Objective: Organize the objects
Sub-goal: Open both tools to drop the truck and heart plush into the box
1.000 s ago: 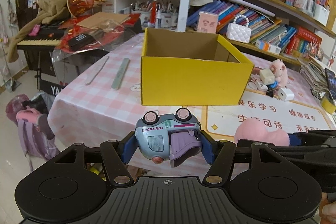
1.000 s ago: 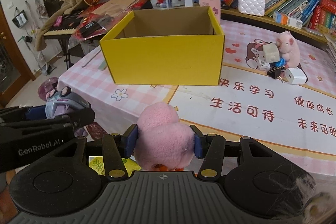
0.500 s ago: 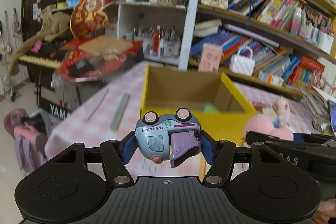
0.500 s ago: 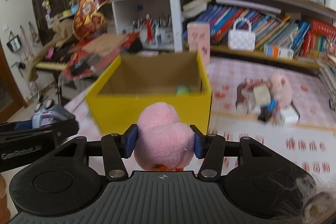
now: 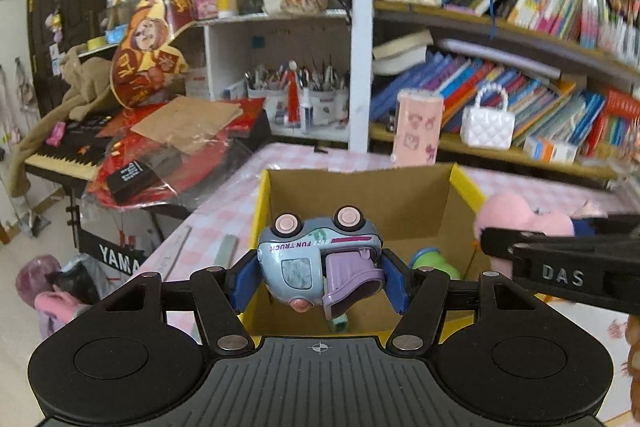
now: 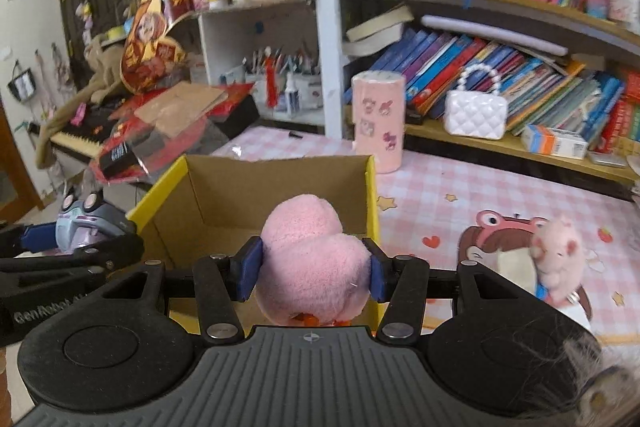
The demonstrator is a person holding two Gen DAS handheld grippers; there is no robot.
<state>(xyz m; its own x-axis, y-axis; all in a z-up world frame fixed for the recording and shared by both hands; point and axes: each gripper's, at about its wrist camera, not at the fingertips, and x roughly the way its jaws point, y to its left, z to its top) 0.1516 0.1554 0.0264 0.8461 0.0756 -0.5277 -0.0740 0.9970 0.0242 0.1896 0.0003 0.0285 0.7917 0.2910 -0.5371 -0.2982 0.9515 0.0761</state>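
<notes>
- Currently the left gripper (image 5: 320,277) has its blue pads pinching the toy truck (image 5: 320,261) by both sides; the truck is upside down, wheels up, and hangs over the near part of the yellow box (image 5: 466,183).
- Right gripper (image 6: 312,269): pads pressed into the flanks of the pink plush toy (image 6: 314,259), which is squeezed between them and sits above the box's near wall.
- Both loads are airborne; neither touches the cardboard floor of the box.
- Box contents, left wrist view: a green object (image 5: 430,263) lies on the floor near the right wall, and a small pale green piece shows below the truck. So some sorting looks done already.
- Left to do, as I judge it: release both toys inside the box.
- Outside the box, on the pink checked tablecloth (image 6: 460,183): a small pink pig figure (image 6: 556,255) with bits around it, possibly yet to be collected.
- Pink tube (image 6: 378,121) stands just behind the box; shelving beyond is cluttered.
</notes>
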